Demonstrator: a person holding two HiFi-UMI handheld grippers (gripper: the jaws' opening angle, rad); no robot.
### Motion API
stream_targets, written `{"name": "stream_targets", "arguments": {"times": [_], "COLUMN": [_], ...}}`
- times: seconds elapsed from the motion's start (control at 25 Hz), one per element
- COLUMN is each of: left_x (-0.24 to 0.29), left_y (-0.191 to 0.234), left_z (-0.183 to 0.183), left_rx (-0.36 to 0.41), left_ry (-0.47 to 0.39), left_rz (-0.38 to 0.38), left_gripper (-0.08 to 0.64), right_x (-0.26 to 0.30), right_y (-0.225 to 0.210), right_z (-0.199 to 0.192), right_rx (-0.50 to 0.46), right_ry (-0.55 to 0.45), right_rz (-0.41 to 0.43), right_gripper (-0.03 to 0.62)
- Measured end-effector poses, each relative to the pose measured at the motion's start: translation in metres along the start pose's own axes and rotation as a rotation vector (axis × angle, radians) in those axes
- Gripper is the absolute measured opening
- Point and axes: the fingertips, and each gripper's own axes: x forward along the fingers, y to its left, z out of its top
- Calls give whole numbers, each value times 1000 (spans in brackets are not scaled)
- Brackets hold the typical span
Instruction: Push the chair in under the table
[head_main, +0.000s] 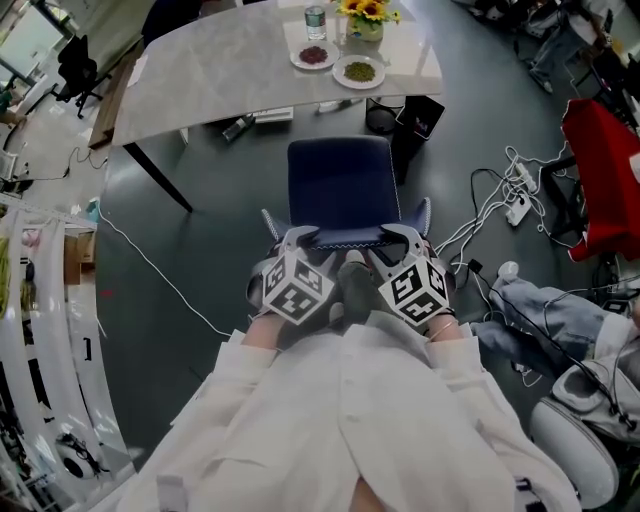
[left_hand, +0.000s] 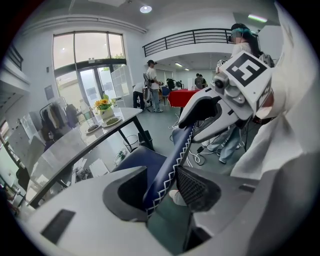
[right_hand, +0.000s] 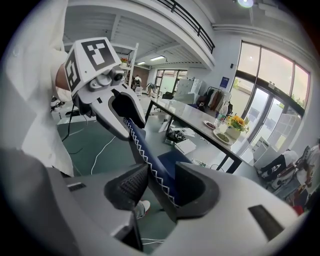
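Pushing is not finished yet. The chair stands just on the near side of the table, and its whole seat is out in the open. It must go farther in, until the seat is under the top. The left claw and the right claw each have the top of the chair back between their two jaws, one at each end. They seem to pinch it, though I cannot be sure how tight. The chair is dark blue, with white zigzag stitches along the edge of its back. It stands straight and faces the table.
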Motion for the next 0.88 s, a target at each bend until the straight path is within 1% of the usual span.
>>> {"name": "stream_targets", "arguments": {"times": [0.36, 0.88], "left_x": [15, 52], "left_y": [31, 79], "left_z": [13, 45], "left_rx": [8, 16], "left_ry": [-10, -29], "left_rz": [7, 29], "left_gripper": [187, 186], "right_x": [20, 53], "right_y": [-28, -90], "right_z": [11, 20], "right_rx": [-7, -41], "right_ry": [-10, -31], "right_rz": [-8, -10], "right_gripper": [166, 166]}}
